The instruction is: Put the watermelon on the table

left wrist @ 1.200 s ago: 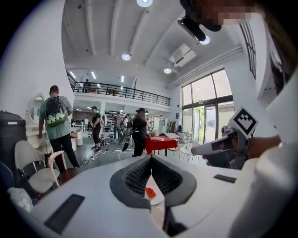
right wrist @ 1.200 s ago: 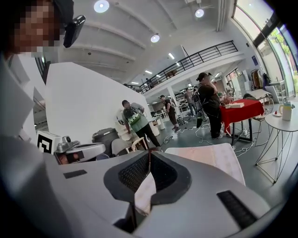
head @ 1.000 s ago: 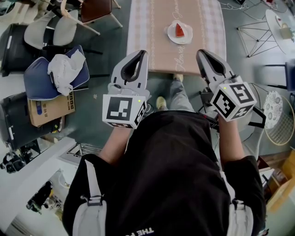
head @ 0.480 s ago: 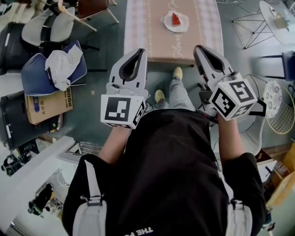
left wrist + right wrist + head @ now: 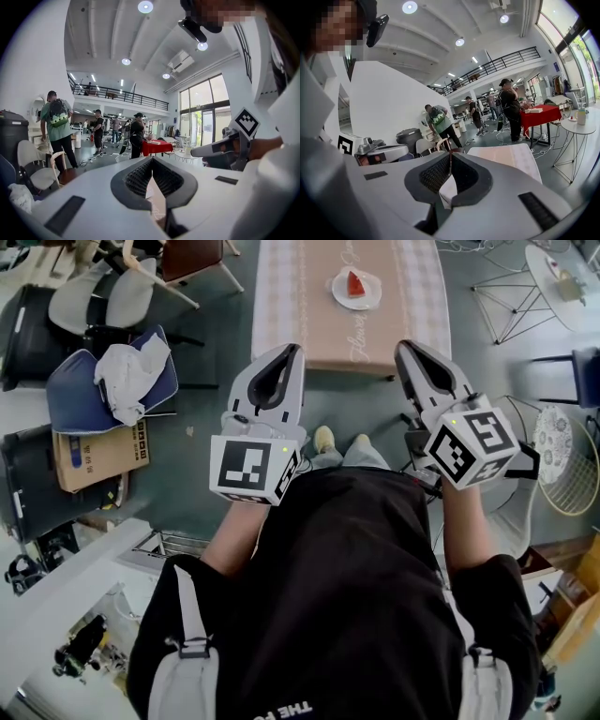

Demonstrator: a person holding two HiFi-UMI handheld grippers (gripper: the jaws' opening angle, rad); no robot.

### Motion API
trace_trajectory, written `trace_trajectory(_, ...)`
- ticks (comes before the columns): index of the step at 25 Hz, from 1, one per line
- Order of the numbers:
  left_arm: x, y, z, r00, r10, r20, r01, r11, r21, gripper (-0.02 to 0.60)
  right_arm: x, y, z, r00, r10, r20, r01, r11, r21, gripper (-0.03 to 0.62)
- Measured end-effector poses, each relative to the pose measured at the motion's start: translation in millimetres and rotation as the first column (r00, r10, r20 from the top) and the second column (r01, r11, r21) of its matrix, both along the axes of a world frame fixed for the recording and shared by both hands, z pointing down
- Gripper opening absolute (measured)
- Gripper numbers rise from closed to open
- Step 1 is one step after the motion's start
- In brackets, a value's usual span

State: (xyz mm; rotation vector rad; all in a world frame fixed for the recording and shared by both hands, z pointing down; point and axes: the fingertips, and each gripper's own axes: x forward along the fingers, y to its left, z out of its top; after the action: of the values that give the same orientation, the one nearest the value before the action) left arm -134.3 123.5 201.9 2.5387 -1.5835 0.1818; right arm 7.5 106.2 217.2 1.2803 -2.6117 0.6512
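Observation:
A red watermelon slice (image 5: 356, 283) lies on a white plate (image 5: 339, 292) on the long table (image 5: 309, 329) with a beige patterned cloth, at the top of the head view. My left gripper (image 5: 291, 351) (image 5: 151, 159) is shut and holds nothing, short of the table's near edge. Level with it, my right gripper (image 5: 406, 346) (image 5: 451, 153) is also shut with nothing in it. In the right gripper view the table (image 5: 506, 157) shows just beyond the jaws. The slice is far ahead of both grippers.
Left of the table stand chairs, a blue cushion with a white cloth (image 5: 122, 376) and a cardboard box (image 5: 98, 457). A wire stool (image 5: 516, 296), a round white side table (image 5: 562, 273) and a wire chair (image 5: 567, 470) stand at the right. Several people (image 5: 57, 129) are across the hall.
The table and plate have drifted slightly up and left in the head view. The person's forward foot has drawn back beside the other. Both grippers stay shut, held as before.

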Motion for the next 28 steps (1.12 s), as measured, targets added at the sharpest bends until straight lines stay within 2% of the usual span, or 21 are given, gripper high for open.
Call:
trace_trajectory(16, 65.9, 10.3, -13.9, 1.000, 0.015, 0.025, -0.015, 1.000, 0.003, 0.014, 68.4, 10.6, -11.8, 1.000, 0.015, 0.018, -0.015, 1.000, 0.009, 0.023)
trace_trajectory(28, 73.8, 10.3, -20.3, 0.999, 0.010, 0.040, -0.011, 1.000, 0.018, 0.014, 77.0, 5.6, -19.0, 0.999, 0.015, 0.039, -0.016, 1.000, 0.027, 0.021)
